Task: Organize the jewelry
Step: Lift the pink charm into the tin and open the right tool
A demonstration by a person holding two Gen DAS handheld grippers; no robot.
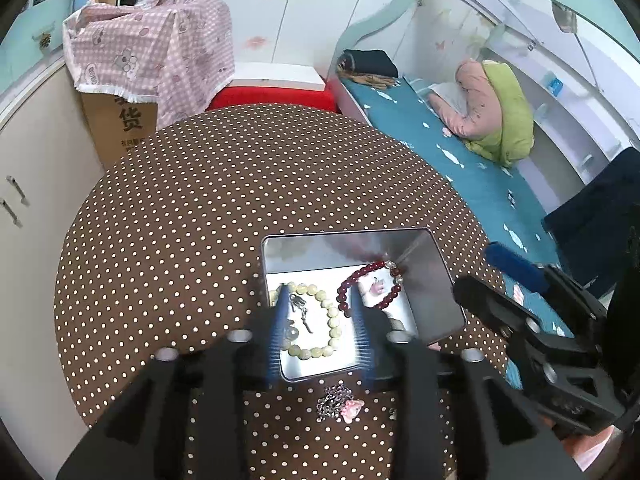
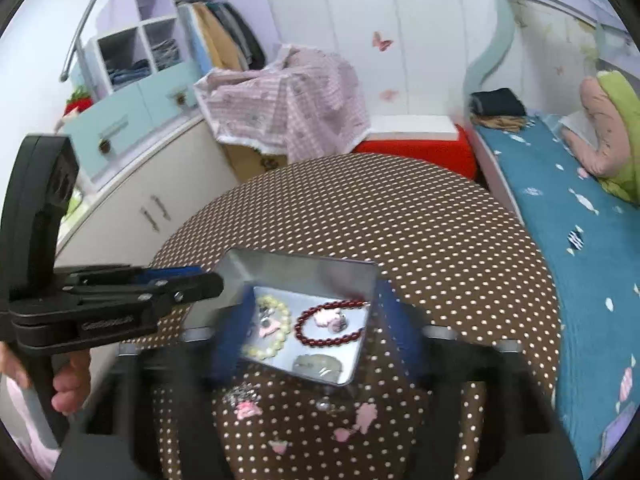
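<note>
While both tongs, left (image 1: 318, 322) and right (image 2: 316, 320), hang apart and empty over the tin (image 1: 434, 280), we see bracelets inside.

Surface (image 1: 240, 184): far half bare and passable; near edge crowded by open metal tin (image 1: 436, 280), loose charms (image 2: 366, 416) and chain (image 1: 334, 400) before it; flanked by bed (image 1: 472, 168) one side, cabinet (image 2: 132, 200) the other.

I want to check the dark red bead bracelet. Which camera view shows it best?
The left wrist view: the red bracelet lies sharp inside the metal tin, though one finger covers its near edge. In the right wrist view the bracelet appears whole but blurred.
</note>
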